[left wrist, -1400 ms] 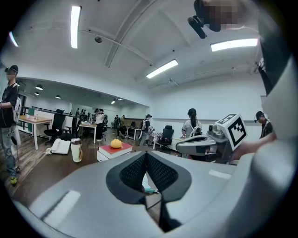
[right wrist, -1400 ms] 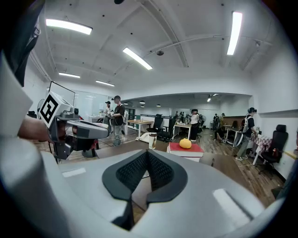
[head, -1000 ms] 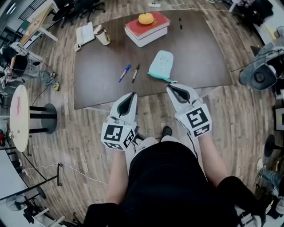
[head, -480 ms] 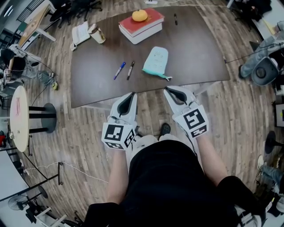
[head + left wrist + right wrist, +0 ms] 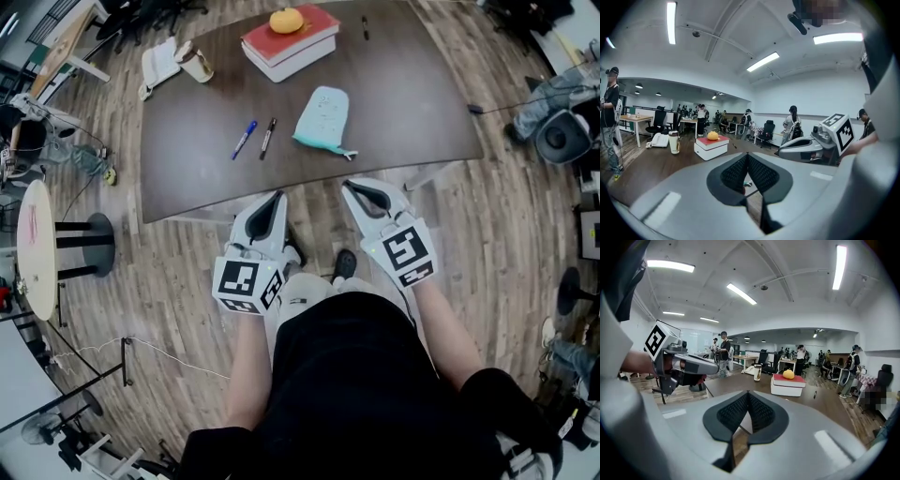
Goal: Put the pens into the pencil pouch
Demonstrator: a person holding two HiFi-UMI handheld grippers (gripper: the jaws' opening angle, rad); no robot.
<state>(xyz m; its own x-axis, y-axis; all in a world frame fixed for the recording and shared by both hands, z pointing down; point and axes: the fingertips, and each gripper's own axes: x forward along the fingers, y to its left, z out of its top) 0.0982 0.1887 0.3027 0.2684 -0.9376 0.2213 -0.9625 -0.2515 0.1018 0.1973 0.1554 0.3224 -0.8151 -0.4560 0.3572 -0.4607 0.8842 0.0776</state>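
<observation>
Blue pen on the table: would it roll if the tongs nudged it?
The blue pen looks slim and round, so a sideways nudge would probably roll it on the table, perhaps toward the black pen beside it. It looks stiff and light, so it should lift without bending, though it may pivot if pinched off-centre.

— Bright, even light overhead. A long white ceiling tube lamp (image 5: 671, 21) shines, and a second lamp strip (image 5: 839, 38) glares pure white.
— Heavy fisheye, though: the brown wooden plank floor (image 5: 178, 272) bows at the edges and the corners go black. The left gripper (image 5: 747, 155) looks soft near its lens; shadows are faint.
</observation>
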